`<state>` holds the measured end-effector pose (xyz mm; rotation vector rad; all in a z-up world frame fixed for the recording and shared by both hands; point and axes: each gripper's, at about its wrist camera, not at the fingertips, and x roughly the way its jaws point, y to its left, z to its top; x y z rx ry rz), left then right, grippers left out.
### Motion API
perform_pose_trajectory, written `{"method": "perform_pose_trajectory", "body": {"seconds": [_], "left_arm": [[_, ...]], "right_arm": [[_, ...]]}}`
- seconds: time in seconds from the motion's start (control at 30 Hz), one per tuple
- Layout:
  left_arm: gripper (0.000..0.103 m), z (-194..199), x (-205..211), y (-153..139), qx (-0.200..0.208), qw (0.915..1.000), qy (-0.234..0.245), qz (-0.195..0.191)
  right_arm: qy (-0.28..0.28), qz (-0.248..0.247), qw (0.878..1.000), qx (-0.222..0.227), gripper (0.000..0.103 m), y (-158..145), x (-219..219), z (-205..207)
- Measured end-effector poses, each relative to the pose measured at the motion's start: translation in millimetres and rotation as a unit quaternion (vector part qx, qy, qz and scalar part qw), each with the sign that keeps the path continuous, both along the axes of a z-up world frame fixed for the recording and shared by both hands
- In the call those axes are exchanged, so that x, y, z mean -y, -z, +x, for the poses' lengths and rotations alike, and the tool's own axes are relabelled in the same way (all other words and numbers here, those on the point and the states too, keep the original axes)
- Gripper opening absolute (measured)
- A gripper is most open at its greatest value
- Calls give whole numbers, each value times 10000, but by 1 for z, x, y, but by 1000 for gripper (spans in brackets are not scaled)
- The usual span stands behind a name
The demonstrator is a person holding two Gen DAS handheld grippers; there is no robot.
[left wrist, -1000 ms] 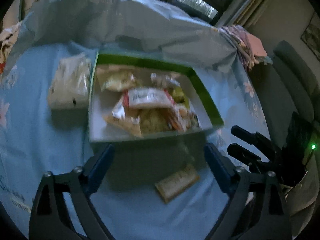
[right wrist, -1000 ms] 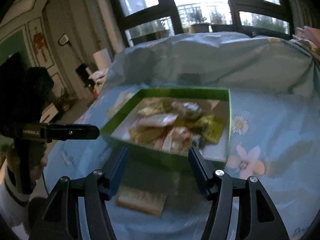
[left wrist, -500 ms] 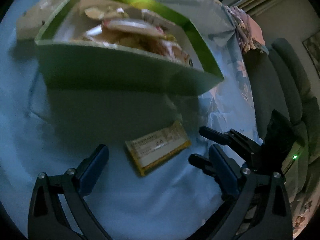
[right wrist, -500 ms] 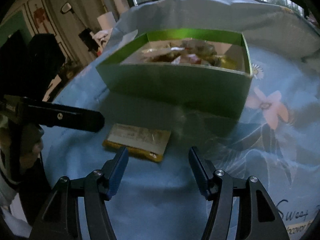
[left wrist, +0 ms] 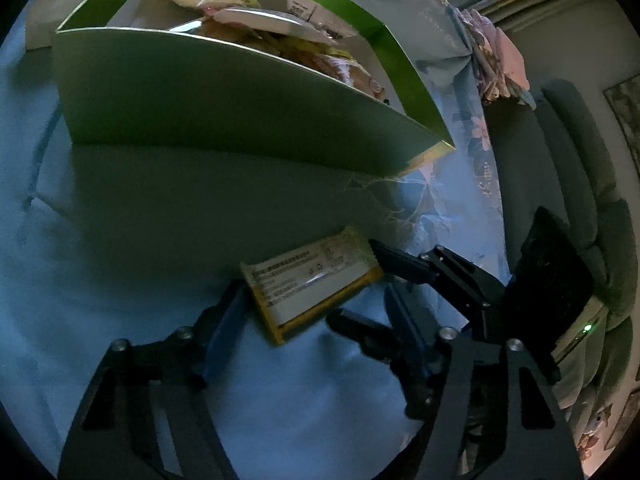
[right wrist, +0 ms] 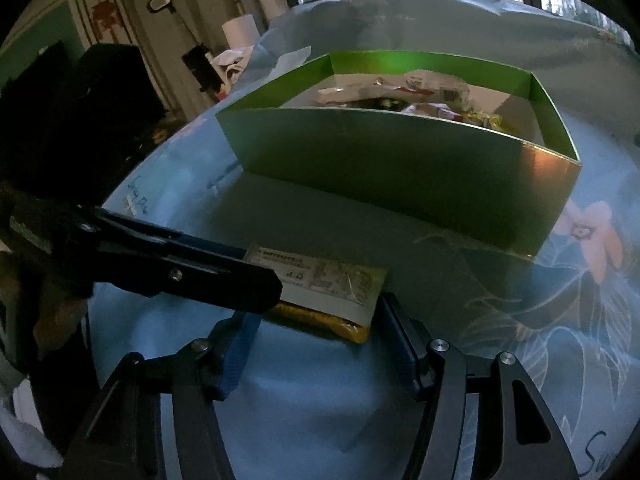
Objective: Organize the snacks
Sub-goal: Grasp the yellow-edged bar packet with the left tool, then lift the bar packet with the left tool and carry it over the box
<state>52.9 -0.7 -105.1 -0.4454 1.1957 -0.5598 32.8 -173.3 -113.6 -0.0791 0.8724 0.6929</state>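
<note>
I see the flat yellow-and-white snack packet [left wrist: 310, 280] lying on the blue cloth [left wrist: 120, 280] before the green cardboard box [left wrist: 224, 112]. My left gripper [left wrist: 316, 312] is closing around it, pads not yet pressing. My right gripper [right wrist: 316, 328] is closing too, the packet's near edge between its jaws, ungripped.

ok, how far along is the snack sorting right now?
Mostly done: the green box already holds a pile of wrapped snacks. In hand: one yellow snack packet lies on the blue cloth in front of the box, with both the left gripper and the right gripper down around it, jaws closing; a firm grip isn't clear yet. Left: lift that packet into the box.
</note>
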Motion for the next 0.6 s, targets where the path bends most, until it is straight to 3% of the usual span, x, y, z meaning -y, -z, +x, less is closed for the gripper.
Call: {"method": "perform_pose_trajectory", "body": {"seconds": [0.07, 0.17, 0.33, 0.6], "left_arm": [[51, -1, -4, 1, 0, 10000, -54, 37], [43, 1, -6, 3, -6, 9999, -81, 95], [39, -1, -7, 1, 72, 9998, -113, 171], [36, -9, -10, -7, 196, 9997, -111, 96]], "right_arm": [[94, -17, 10000, 7, 47, 0, 4, 0], [235, 55, 9997, -9, 35, 0, 10, 3], [163, 72, 9998, 98, 20, -2, 9, -2], [332, 360, 9988, 99, 17, -5, 16, -7]]}}
